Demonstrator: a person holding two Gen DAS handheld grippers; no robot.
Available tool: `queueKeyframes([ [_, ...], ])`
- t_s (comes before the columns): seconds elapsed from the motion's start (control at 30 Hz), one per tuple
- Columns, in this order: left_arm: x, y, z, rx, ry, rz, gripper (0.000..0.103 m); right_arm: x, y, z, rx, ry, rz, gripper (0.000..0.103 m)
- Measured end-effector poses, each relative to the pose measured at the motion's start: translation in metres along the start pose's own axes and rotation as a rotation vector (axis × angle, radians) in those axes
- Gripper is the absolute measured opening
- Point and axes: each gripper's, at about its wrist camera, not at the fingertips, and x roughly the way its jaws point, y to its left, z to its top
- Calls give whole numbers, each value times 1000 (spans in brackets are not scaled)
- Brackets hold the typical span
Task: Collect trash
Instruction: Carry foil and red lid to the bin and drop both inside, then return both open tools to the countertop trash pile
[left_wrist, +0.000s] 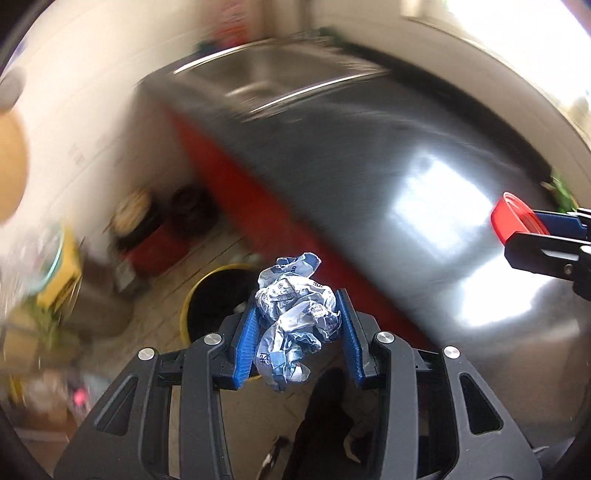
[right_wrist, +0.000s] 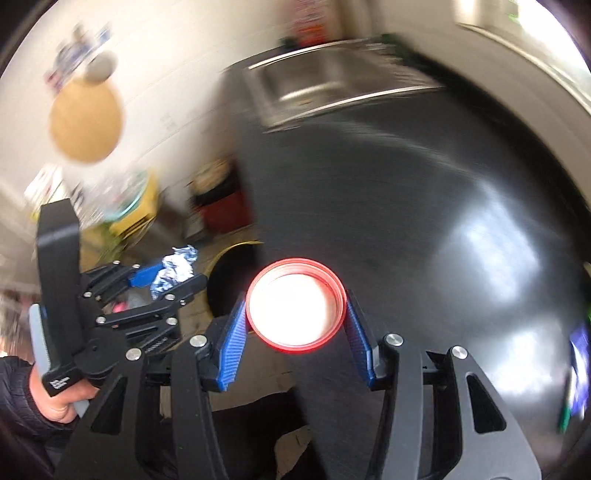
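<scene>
Lower centre: left gripper (left_wrist: 301, 321) fingers pinched crumpled paper (left_wrist: 295, 317), right gripper (right_wrist: 295, 317) red cup (right_wrist: 295, 304); bin (left_wrist: 214, 299) drop remained.

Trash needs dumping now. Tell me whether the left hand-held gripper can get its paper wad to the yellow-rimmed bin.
Probably yes: the left hand-held gripper holds the crumpled paper near the open yellow-rimmed bin, nothing visibly between.

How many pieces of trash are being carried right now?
2. A crumpled wrapper sits pinched in the left gripper, and a red cup sits pinched in the right gripper. The blur may hide more trash on the floor.
</scene>
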Motion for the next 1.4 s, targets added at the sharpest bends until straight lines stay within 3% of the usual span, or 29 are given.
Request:
queueKeyframes([
  [0.17,23,76,-25,-160,54,62,40,64,58,37,-96,97,89,50],
  [0.33,52,122,-36,-274,77,47,40,124,92,58,-153,187,109,50],
  [0.67,88,144,-36,-303,71,35,41,178,103,80,-165,248,92,50],
  [0.73,90,145,-37,-305,71,34,53,183,106,84,-170,253,98,60],
  [0.77,91,146,-38,-311,70,33,56,181,107,86,-168,244,96,64],
  [0.83,90,148,-38,-320,65,37,72,176,106,88,-169,239,104,64],
  [1.0,81,146,-36,-315,59,47,84,147,96,82,-161,198,96,68],
  [1.23,53,109,-15,-222,31,8,91,59,43,54,-55,74,19,75],
  [1.4,28,31,16,-32,-22,-112,91,-25,-18,13,74,-56,-111,77],
])
